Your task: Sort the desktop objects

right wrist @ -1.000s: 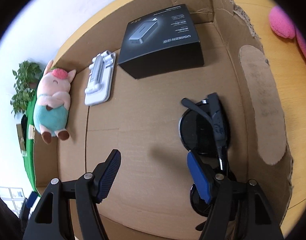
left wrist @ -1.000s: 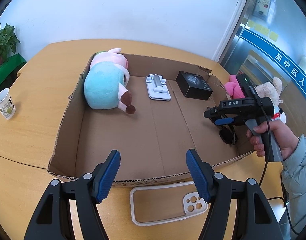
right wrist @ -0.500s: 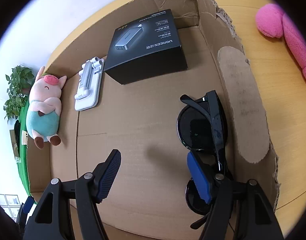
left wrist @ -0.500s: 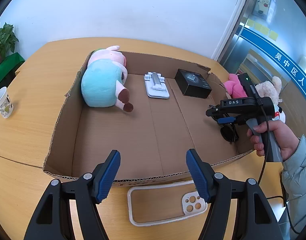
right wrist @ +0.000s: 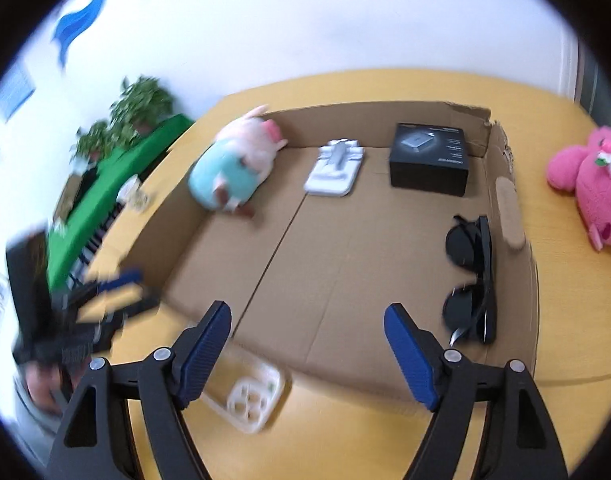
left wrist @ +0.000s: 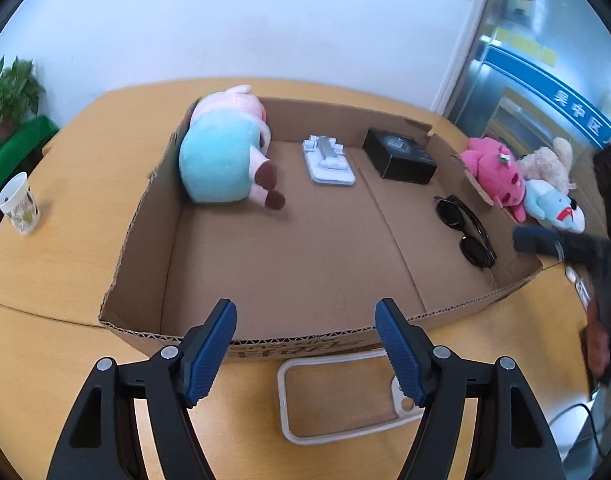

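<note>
Two grippers are hovering with nothing between their blue pads, the left gripper (left wrist: pixel 306 348) opening above the clear phone case (left wrist: pixel 337 396) on the surface (left wrist: pixel 65 184), the right gripper (right wrist: pixel 307 354) opening beside the sunglasses (right wrist: pixel 471 280) lying inside the cardboard box (left wrist: pixel 145 208).

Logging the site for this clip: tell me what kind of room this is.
Probably an office or meeting room: a large round wooden table, a glass door with sticky notes and blue lettered banding, and a potted plant against a plain white wall.
</note>
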